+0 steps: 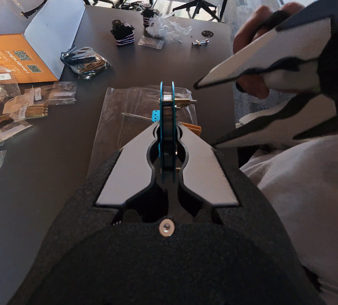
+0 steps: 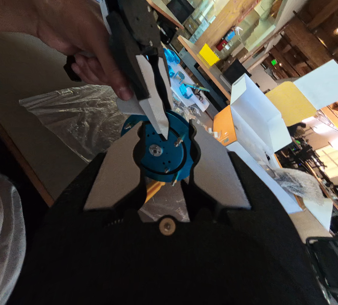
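Dark table (image 1: 54, 140) carries everything; a clear plastic sheet (image 1: 128, 105) lies flat directly below and ahead of the left gripper (image 1: 167, 127).

Left gripper is clenched on a blue double-disc assembly (image 1: 167, 131): two thin round plates with a dark core between, held edge-on, disc plane vertical and running along the fingers. Hub axis therefore points sideways, toward the right gripper (image 1: 203, 115).

Right gripper sits just beside it on that side, jaws spread, gripping nothing. In the right wrist view it faces the disc's flat face square on; the disc (image 2: 164, 153) sits in the gap between its fingers, apparently beyond the tips, contact not clear.

A threaded standoff (image 1: 185, 103) sticks out of the disc face toward the right gripper, near the far rim. Silver centre hub (image 2: 155, 150) faces the same way.

Orange-handled tool (image 1: 192, 128) lies on the sheet under the disc, mostly hidden.
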